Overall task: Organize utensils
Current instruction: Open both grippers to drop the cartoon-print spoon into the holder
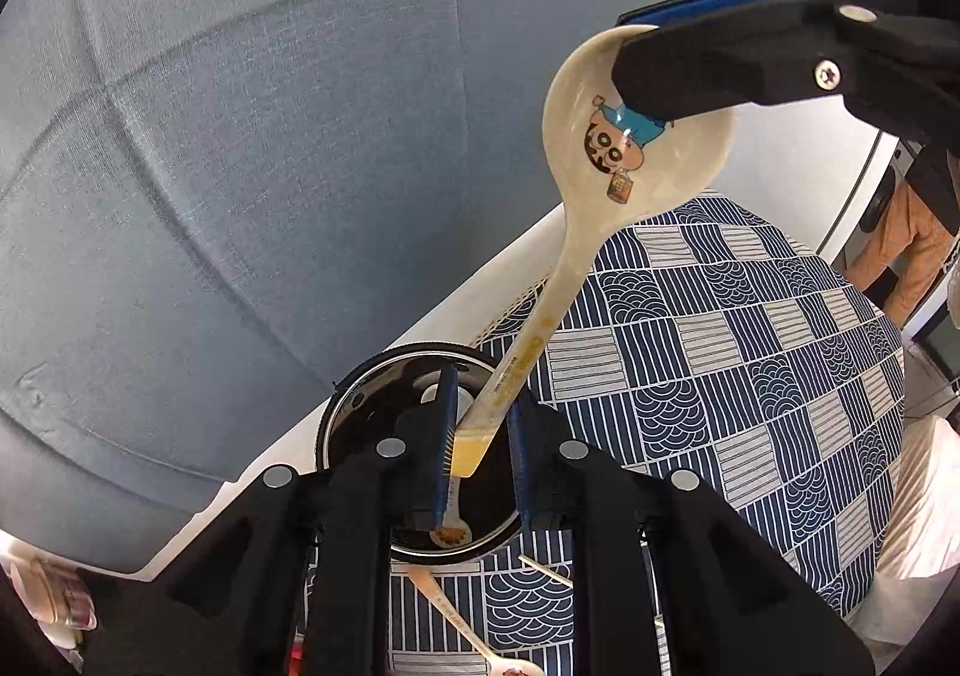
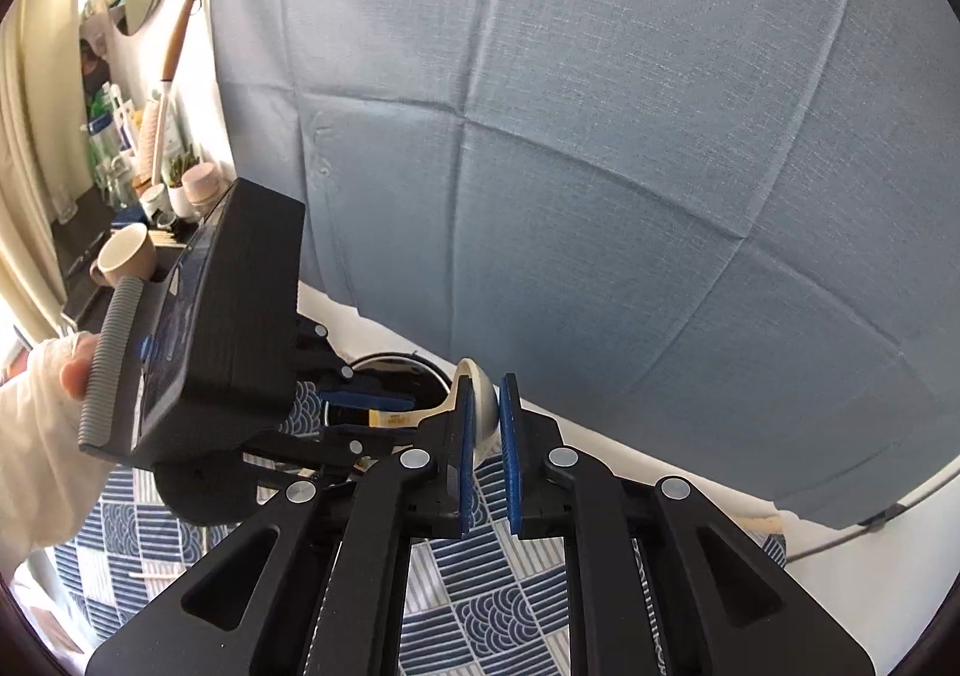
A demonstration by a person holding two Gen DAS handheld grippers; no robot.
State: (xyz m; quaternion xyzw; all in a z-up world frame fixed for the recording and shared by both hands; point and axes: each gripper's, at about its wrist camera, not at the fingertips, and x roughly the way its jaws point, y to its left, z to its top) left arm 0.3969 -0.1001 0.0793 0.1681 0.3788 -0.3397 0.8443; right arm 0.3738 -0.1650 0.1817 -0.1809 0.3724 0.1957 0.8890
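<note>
A cream ceramic spoon [image 1: 606, 178] with a cartoon figure in its bowl hangs in the air between both grippers. My right gripper [image 2: 487, 424] is shut on the spoon's bowl [image 2: 483, 406]; it also shows in the left wrist view [image 1: 678, 69]. My left gripper [image 1: 480, 436] has the yellow handle end between its blue pads, touching the left pad, with a gap to the right pad. Below it stands a round black holder [image 1: 360, 406], also in the right wrist view [image 2: 420, 370], with another spoon inside [image 1: 453, 532].
A blue and white patterned cloth [image 1: 750, 364] covers the white table. A further spoon [image 1: 456, 622] and a thin stick [image 1: 546, 571] lie on it near the holder. A grey-blue fabric backdrop [image 2: 600, 135] hangs behind. A cluttered shelf with cups [image 2: 126, 250] stands at the left.
</note>
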